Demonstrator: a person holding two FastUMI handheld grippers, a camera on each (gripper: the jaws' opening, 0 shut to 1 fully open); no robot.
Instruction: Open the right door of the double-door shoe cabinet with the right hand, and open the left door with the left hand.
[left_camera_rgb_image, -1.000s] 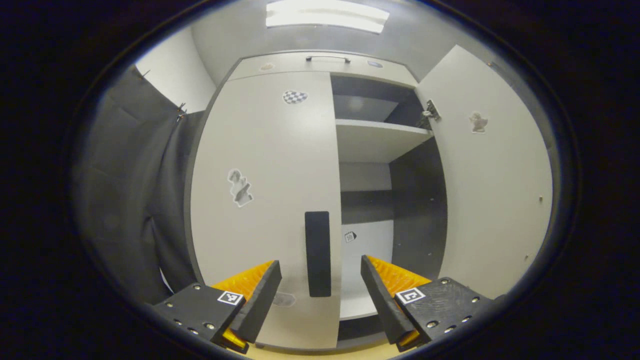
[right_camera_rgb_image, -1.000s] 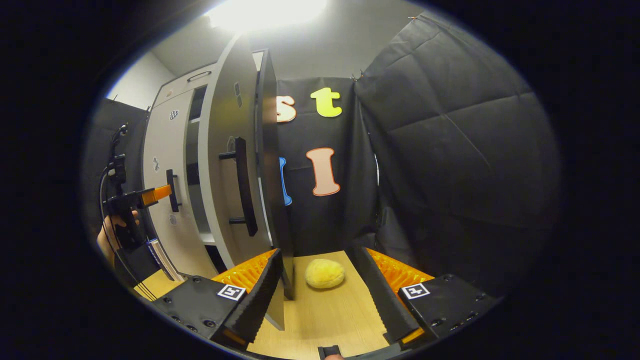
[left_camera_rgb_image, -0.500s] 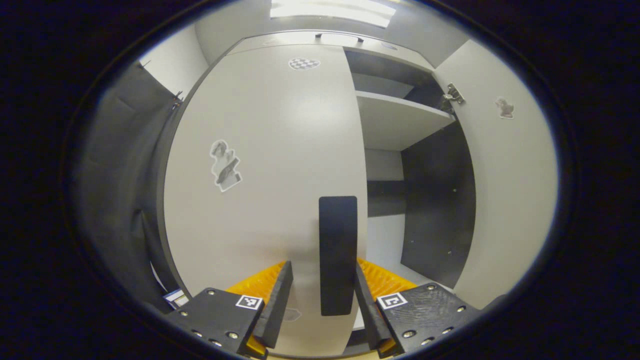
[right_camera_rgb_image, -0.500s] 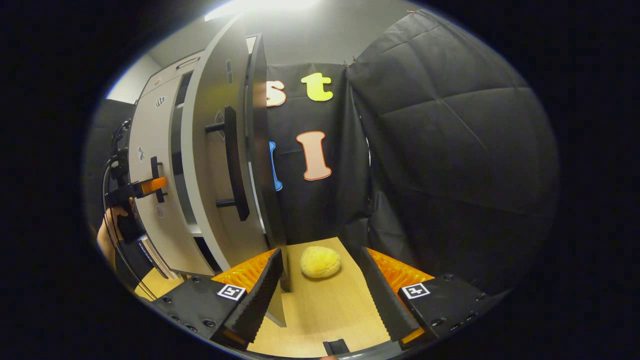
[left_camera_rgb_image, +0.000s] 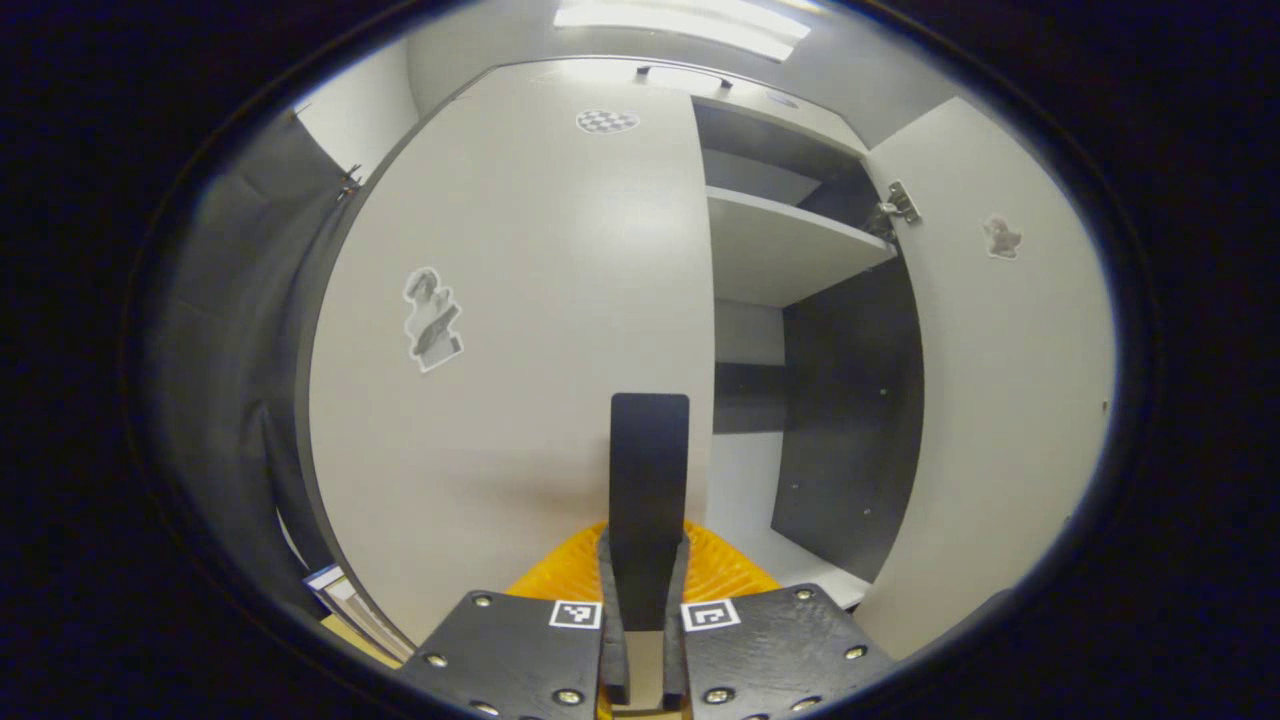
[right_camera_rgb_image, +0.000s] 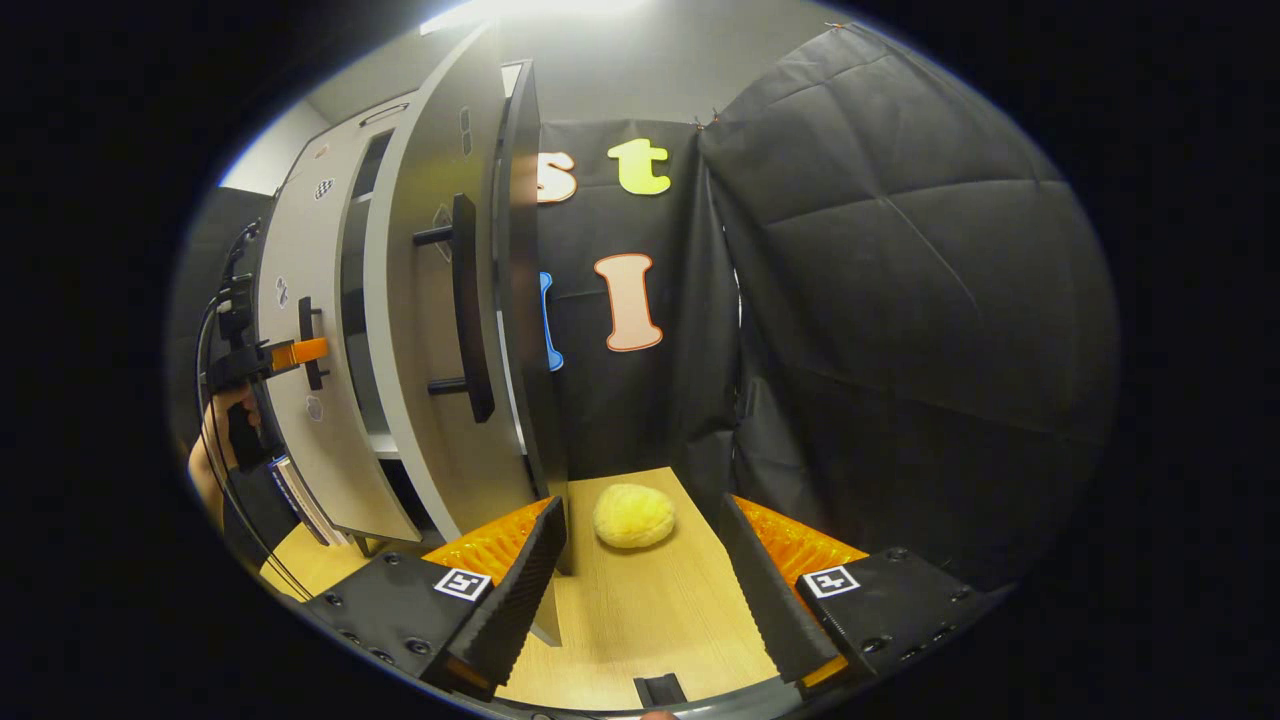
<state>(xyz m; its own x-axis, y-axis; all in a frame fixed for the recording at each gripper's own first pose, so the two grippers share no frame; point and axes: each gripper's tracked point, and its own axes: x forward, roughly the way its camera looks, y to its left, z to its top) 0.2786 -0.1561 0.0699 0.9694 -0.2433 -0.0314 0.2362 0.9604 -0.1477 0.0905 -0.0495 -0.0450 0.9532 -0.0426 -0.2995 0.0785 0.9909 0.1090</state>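
Stickers on the left door (left_camera_rgb_image: 520, 300) look illegible, perhaps pictures.

Both grippers: black bodies, silver screws, small square black-and-white marker tags. Left gripper (left_camera_rgb_image: 645, 590), right gripper (right_camera_rgb_image: 640, 590) with ribbed fingers (right_camera_rgb_image: 520, 590). Black cable (right_camera_rgb_image: 215, 440) hangs by the hand (right_camera_rgb_image: 205, 465).

The left gripper view faces the shoe cabinet (left_camera_rgb_image: 560, 300) close up; the right gripper view looks along it (right_camera_rgb_image: 330, 330) from beside.
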